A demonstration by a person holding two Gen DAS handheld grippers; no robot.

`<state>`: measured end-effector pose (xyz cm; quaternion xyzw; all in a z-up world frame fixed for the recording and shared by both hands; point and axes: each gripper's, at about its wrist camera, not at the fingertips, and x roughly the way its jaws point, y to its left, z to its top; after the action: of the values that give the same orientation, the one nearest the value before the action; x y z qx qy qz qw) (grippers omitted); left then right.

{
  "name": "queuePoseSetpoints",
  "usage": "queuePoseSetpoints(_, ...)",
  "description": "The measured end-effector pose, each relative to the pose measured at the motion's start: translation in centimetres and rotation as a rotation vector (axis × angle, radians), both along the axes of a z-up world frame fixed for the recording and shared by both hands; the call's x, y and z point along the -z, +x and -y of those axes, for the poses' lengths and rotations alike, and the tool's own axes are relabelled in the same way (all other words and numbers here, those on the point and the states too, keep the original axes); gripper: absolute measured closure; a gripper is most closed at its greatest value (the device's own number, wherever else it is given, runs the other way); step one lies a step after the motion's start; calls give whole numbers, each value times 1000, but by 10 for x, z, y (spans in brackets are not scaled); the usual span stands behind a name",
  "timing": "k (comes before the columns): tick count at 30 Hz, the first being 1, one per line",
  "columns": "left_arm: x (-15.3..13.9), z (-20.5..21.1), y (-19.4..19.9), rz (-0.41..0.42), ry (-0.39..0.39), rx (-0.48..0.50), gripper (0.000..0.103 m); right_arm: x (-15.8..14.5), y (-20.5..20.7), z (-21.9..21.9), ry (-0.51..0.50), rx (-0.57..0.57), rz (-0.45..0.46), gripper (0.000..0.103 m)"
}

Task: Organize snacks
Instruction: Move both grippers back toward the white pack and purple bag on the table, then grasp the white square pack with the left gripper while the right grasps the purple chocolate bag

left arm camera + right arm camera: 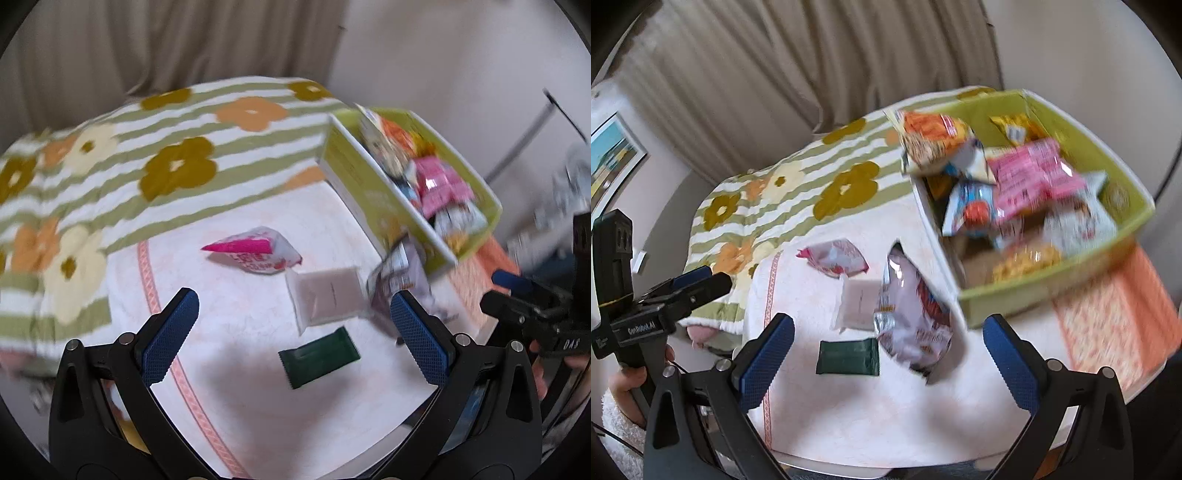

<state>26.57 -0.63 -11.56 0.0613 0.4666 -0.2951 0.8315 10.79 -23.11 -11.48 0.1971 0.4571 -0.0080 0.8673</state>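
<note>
Hovering over a white cloth (240, 354), the left gripper (293, 328) has its blue-padded fingers spread wide apart, holding nothing. Just ahead of it lies a dark green bar (319, 356), flat on the cloth. Beyond that sits a pale pink packet (327, 299), and farther ahead a pink-and-white bag (255, 251). To its right, a silvery bag (400, 280) rests by a green box (347, 166) stuffed with mixed snack packets.

The right gripper (888, 349) is also spread wide and empty, above the same cloth (868, 417). The green bar (848, 357) lies just ahead between its fingers, touching the silvery bag (912, 317), with the pale packet (855, 304) behind. The box (1052, 291) is ahead to its right, well filled. A flowered blanket (783, 199) and beige curtain (812, 62) lie beyond. Both views are motion-blurred.
</note>
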Motion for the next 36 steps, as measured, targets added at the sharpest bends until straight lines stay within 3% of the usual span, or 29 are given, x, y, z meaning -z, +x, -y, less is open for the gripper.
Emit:
queuePoseSetpoints(11, 55, 77, 5, 53, 230, 541, 0, 51, -5, -15, -5, 60, -34, 1)
queuePoseSetpoints(18, 101, 116, 5, 68, 351, 779, 1, 85, -1, -12, -23, 49, -12, 1)
queuePoseSetpoints(24, 134, 142, 7, 59, 435, 906, 13, 98, 2, -12, -37, 59, -15, 1)
queuePoseSetpoints(26, 142, 148, 10, 37, 446, 924, 20, 100, 4, -11, -52, 65, -16, 1)
queuePoseSetpoints(36, 158, 161, 18, 2, 461, 972, 31, 112, 17, -6, -87, 26, -24, 10)
